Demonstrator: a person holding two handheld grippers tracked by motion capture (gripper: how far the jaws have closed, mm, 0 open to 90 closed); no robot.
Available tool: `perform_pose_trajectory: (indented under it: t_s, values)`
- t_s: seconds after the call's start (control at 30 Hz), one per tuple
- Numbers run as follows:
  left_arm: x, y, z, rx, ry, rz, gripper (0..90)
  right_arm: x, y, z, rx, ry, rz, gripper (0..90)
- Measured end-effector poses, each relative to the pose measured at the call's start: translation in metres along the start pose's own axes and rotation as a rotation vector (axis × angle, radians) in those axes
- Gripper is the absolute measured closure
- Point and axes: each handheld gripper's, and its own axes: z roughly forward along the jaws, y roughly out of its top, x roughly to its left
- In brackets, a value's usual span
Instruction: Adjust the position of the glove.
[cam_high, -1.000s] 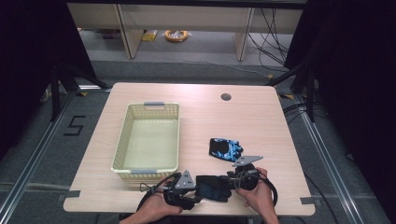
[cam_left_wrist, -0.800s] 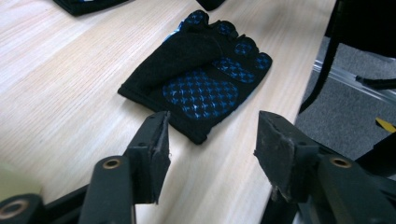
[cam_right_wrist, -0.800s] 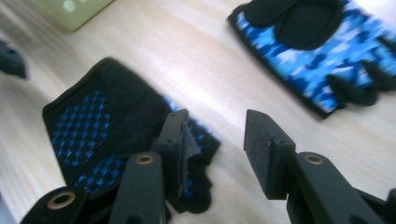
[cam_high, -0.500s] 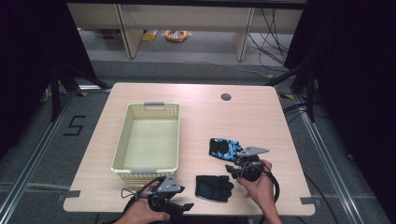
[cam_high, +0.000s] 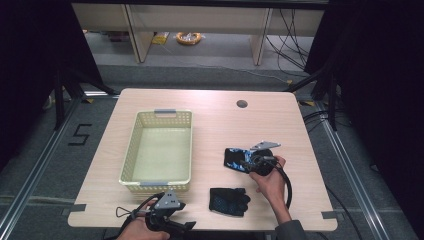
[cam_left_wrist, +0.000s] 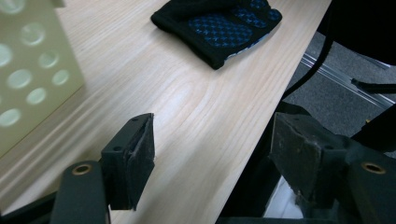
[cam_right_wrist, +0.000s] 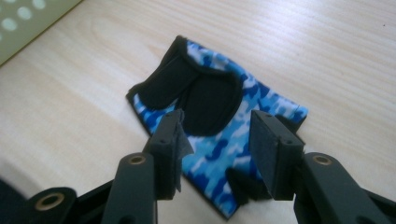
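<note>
Blue camouflage fabric marks the glove (cam_high: 238, 159) that lies flat on the pale wooden tabletop (cam_high: 215, 120), on the person's right side. The right tongs (cam_high: 248, 162) hang directly over it, held in the right hand (cam_high: 267, 179), which comes in from the near edge. In the right gripper view the same glove (cam_right_wrist: 219, 140) lies with a black strap folded across its upper half; the two black jaws stand apart above it, having just been opening, and their pads press on nothing, though the fabric lies below the gap between them.

A second glove, black with a blue checked palm (cam_high: 228, 201), rests close to the near edge of the tabletop, between the two hands and apart from the camouflage one. The left tongs (cam_high: 172, 225) sit at the near edge, left of this black glove, gripped by the left hand (cam_high: 137, 231). In the left gripper view the black glove (cam_left_wrist: 219, 25) lies well ahead of the jaws, which have just been spreading wider and stand released with bare wood between them.

A cream plastic basket (cam_high: 131, 150) with perforated walls stands on the left half of the tabletop, its near corner just beside the left tongs.
</note>
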Motion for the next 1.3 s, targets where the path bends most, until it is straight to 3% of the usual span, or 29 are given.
perform_pose_trajectory:
  t_s: [0.03,0.07,0.13,0.33,0.4,0.5,0.63,0.67,0.8,0.87,0.97,1.07,1.1,1.2,1.3]
  values:
    - [0.001,-0.001,-0.001,0.003,0.008,0.009,30.2,-0.001,0.002,0.002,0.006,0.004,0.014,57.1]
    - [0.001,-0.002,-0.001,-0.003,0.001,-0.008,30.1,-0.003,0.004,0.008,0.007,0.007,0.022,57.1]
    - [0.003,-0.002,-0.002,0.005,0.005,0.015,30.2,-0.004,0.005,0.01,0.014,0.0,0.017,57.2]
    - [0.003,-0.005,-0.001,0.013,0.005,0.012,30.1,-0.007,0.011,0.022,0.027,-0.023,0.027,57.9]
    - [0.003,-0.005,-0.001,0.013,0.008,-0.006,30.0,-0.008,0.013,0.025,0.033,-0.024,0.048,57.8]
    - [0.003,-0.005,-0.001,0.01,0.014,0.002,30.1,-0.01,0.014,0.03,0.038,-0.032,0.062,57.8]
    - [0.001,-0.006,0.0,0.004,0.001,-0.008,30.0,-0.013,0.011,0.037,0.045,-0.034,0.057,58.1]
    - [0.002,-0.006,0.0,0.005,0.003,0.019,30.0,-0.013,0.011,0.037,0.042,-0.033,0.063,58.2]
    - [0.001,-0.006,0.0,0.011,-0.001,0.02,29.9,-0.014,0.01,0.037,0.051,-0.018,0.083,60.2]
    - [0.0,-0.006,0.0,0.011,-0.003,0.0,30.0,-0.015,0.009,0.038,0.04,-0.01,0.091,64.3]
    - [0.0,-0.006,0.0,0.011,0.0,0.007,30.0,-0.017,0.009,0.038,0.043,0.009,0.084,67.4]
    - [0.001,-0.006,0.001,0.006,-0.003,0.007,30.0,-0.017,0.006,0.035,0.032,0.014,0.11,72.0]
    - [0.002,-0.006,0.0,0.006,-0.002,0.015,30.0,-0.02,0.005,0.036,0.021,0.003,0.108,79.3]
    - [0.002,-0.006,0.0,0.006,-0.001,-0.002,30.0,-0.021,0.004,0.036,0.0,0.016,0.117,81.0]
    - [0.003,-0.006,0.0,0.005,-0.007,0.013,30.1,-0.02,0.004,0.033,-0.004,0.027,0.139,82.7]
